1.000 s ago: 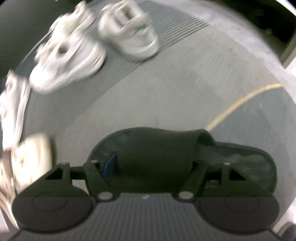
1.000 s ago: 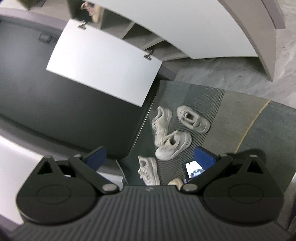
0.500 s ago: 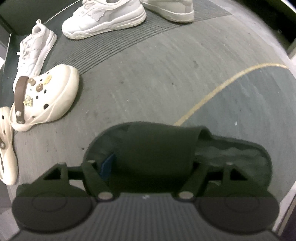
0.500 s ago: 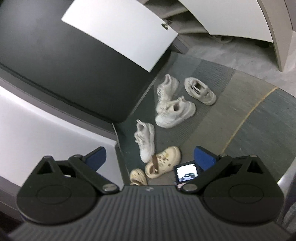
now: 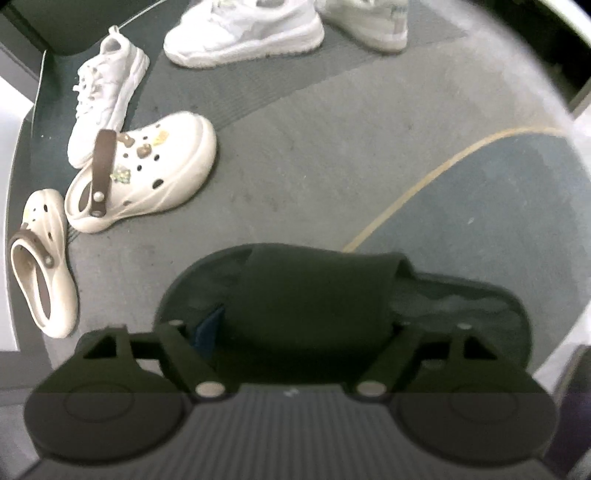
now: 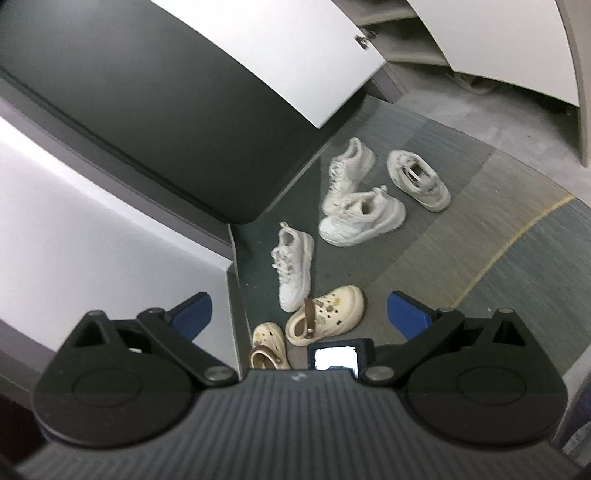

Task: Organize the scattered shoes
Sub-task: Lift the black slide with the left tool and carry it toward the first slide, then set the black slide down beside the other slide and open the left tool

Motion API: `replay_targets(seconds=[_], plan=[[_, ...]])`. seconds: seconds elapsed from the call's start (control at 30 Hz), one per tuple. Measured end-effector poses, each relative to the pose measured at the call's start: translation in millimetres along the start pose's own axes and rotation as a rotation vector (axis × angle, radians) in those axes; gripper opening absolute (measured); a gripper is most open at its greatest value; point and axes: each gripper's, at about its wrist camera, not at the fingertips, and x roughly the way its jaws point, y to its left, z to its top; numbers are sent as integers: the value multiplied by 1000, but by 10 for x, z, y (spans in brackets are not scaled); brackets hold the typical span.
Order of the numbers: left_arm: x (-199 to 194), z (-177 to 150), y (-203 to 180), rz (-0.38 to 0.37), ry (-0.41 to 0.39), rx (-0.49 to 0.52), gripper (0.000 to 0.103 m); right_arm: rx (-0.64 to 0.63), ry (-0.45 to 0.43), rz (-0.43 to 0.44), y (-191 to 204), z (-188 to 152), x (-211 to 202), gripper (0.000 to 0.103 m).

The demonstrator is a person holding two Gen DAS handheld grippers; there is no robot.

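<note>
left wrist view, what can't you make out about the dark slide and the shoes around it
- dark slide: left wrist view, near edge under the left gripper; jaws have just been opening, slide between them, one pad hidden by its strap
- white sneakers: left wrist view, cut by top edge
- small clog: right wrist view, heel behind right gripper

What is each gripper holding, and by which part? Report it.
The left gripper holds the dark slide sandal across its wide strap, fingers either side; its jaws have just been opening. The right gripper holds nothing.
</note>
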Motion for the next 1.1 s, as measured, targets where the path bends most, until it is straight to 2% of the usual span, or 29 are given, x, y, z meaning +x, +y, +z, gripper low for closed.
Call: replay_targets(seconds=[0.1,0.3,0.4,0.47,0.63,0.7,0.77,0.8,0.83,0.87,0.93,1.1], plan=[[-167,68,-26,14,-65,21,78,6,-3,-3,13,-25,-29,103],[-242,88,-190,3,-104,25,77,10,-48,-23,-11,-27,-160,103],[-229,36,-381,39,-177,88,76,1,-80,-6,14,-45,-271,103],[-164,9,-485,31,-198,127,76,-6,-93,-4,16,-45,-313,103],[147,-97,-714,14,-113,200,77,13,-113,-25,-137,22,-405,103],[282,-214,-772,28,-45,209,83,28,-115,-34,-210,65,-417,103],[363,-281,-799,27,-1,220,95,33,-123,-39,-250,88,-434,103],[401,-331,-832,22,14,238,96,33,-125,-41,-272,101,-443,103],[411,-383,-874,24,2,263,96,29,-124,-40,-293,112,-454,103],[418,-424,-911,21,-7,285,102,28,-123,-40,-302,106,-463,103],[439,-464,-962,-2,4,309,103,25,-114,-36,-312,90,-472,103],[485,-449,-990,-11,46,280,103,-1,-100,-26,-303,55,-478,103]])
